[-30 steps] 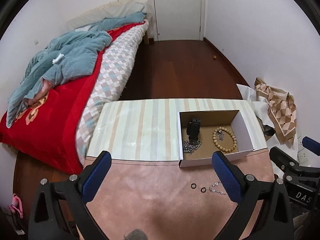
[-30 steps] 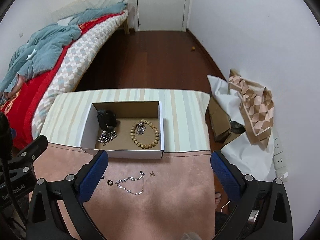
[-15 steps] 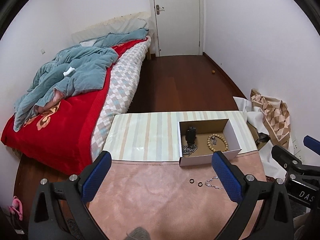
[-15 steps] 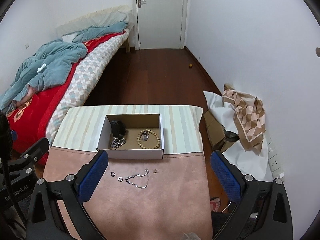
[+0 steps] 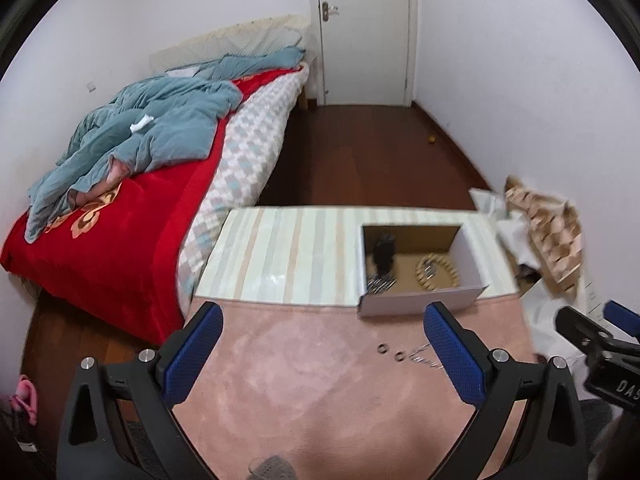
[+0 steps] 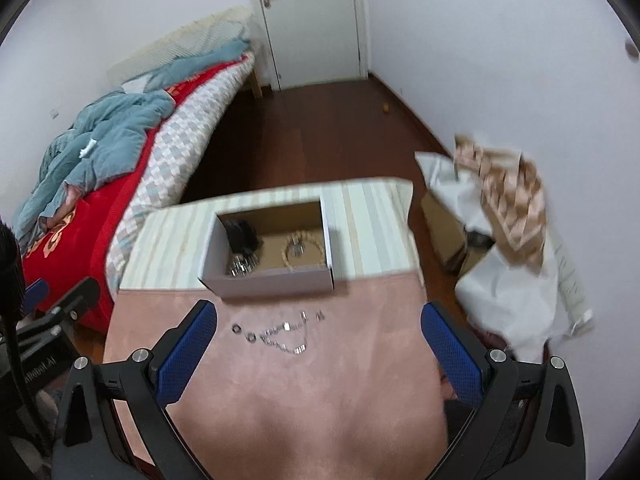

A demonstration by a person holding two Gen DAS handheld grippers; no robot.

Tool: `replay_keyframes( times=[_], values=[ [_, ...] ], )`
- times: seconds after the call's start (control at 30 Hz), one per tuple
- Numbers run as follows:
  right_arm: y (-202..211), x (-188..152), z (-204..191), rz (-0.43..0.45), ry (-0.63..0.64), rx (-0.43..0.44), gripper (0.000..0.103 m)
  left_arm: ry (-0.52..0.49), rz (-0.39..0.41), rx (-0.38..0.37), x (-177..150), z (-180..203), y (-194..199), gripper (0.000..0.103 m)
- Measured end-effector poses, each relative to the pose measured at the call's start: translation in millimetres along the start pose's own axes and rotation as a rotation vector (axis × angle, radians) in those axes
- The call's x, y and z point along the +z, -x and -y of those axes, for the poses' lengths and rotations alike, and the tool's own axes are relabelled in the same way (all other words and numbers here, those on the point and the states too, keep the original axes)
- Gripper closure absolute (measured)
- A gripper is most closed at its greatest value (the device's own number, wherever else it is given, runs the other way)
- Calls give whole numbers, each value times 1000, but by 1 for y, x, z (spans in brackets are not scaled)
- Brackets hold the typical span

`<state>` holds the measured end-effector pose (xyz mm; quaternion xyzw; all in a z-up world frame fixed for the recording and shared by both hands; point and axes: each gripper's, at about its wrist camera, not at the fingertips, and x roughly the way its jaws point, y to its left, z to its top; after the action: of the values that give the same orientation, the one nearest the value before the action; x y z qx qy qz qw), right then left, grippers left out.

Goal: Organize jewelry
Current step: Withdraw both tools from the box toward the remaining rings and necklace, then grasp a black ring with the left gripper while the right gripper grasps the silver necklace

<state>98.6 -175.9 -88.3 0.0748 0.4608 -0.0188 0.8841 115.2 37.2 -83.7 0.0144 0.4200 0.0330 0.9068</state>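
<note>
An open cardboard box (image 5: 420, 302) (image 6: 276, 284) stands on the table where the striped cloth meets the pink cloth. Inside lie a wooden bead bracelet (image 5: 438, 272) (image 6: 304, 250), a black item (image 5: 382, 256) (image 6: 240, 234) and a silver chain (image 5: 380, 282) (image 6: 242, 266). On the pink cloth in front lie two small dark rings (image 5: 390, 351) (image 6: 243, 332), a silver chain bracelet (image 6: 286, 334) (image 5: 424, 356) and a tiny earring (image 6: 319, 315). My left gripper (image 5: 320, 352) and right gripper (image 6: 318, 352) are both open and empty, held high above the table's near edge.
A bed with a red cover and blue blanket (image 5: 132, 152) lies left of the table. A white bag with a patterned cloth (image 6: 508, 200) sits on the floor to the right. A closed door (image 5: 360, 28) is at the far end.
Both grippers have pulled up and back from the table, so the box and jewelry look smaller. The right view has tilted. Nothing on the table has moved.
</note>
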Motion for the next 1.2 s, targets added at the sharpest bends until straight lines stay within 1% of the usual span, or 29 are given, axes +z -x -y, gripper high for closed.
replay_keyframes(
  times=[0.03,0.13,0.17,0.2,0.23,0.27,0.3,0.33,0.37,0.4,0.43,0.5,0.6,0.67,0.73,0.77,0.8,0.83,0.87,0.9,0.93,0.97,1.07,1.2],
  values=[
    [-12,-5,6,-22,-15,-2,0,-6,-13,22,-4,1,-8,0],
    [-52,-18,21,-81,-59,-10,0,-34,-48,141,-19,2,-38,0],
    [-62,-21,25,-93,-67,-3,2,-38,-56,161,-23,1,-44,0],
    [-76,-25,28,-112,-81,11,9,-42,-83,187,-28,0,-57,0],
    [-87,-27,29,-127,-87,21,15,-37,-110,199,-33,-2,-68,0],
    [-104,-30,29,-153,-92,40,25,-31,-132,205,-36,-6,-78,0],
    [-115,-32,28,-170,-92,52,31,-27,-153,209,-39,-7,-86,0],
    [-124,-34,26,-181,-92,70,33,-22,-173,212,-41,-9,-94,0],
    [-135,-36,22,-190,-88,92,37,-18,-191,217,-44,-11,-102,0],
    [-146,-37,16,-195,-76,103,42,-15,-210,221,-46,-13,-110,0],
    [-153,-38,11,-200,-67,110,44,-12,-225,221,-47,-15,-117,0],
    [-172,-40,0,-220,-49,118,53,-9,-242,225,-49,-17,-127,0],
    [-192,-41,-10,-236,-40,111,56,-5,-260,234,-49,-20,-137,0],
    [-197,-41,-16,-227,-28,100,56,0,-270,233,-50,-23,-143,0],
    [-199,-41,-24,-210,12,70,56,1,-276,235,-51,-25,-146,0],
    [-200,-40,-28,-209,21,68,61,1,-279,234,-51,-25,-148,0],
    [-200,-40,-33,-197,47,41,69,2,-284,233,-52,-26,-150,0],
    [-201,-42,-39,-186,88,5,74,3,-287,232,-52,-26,-151,0],
    [-201,-44,-42,-179,107,13,91,2,-291,227,-53,-25,-152,0],
    [-202,-45,-45,-182,110,22,100,1,-293,222,-54,-24,-152,0],
    [-201,-45,-47,-182,120,8,103,-1,-296,217,-54,-24,-153,0],
    [-200,-46,-47,-185,121,8,103,-4,-298,211,-54,-23,-153,0],
    [-190,-48,-34,-180,57,40,103,-15,-294,181,-55,-16,-150,0],
    [-161,-49,-4,-164,-31,78,103,-14,-302,128,-56,-7,-146,0]
  ],
)
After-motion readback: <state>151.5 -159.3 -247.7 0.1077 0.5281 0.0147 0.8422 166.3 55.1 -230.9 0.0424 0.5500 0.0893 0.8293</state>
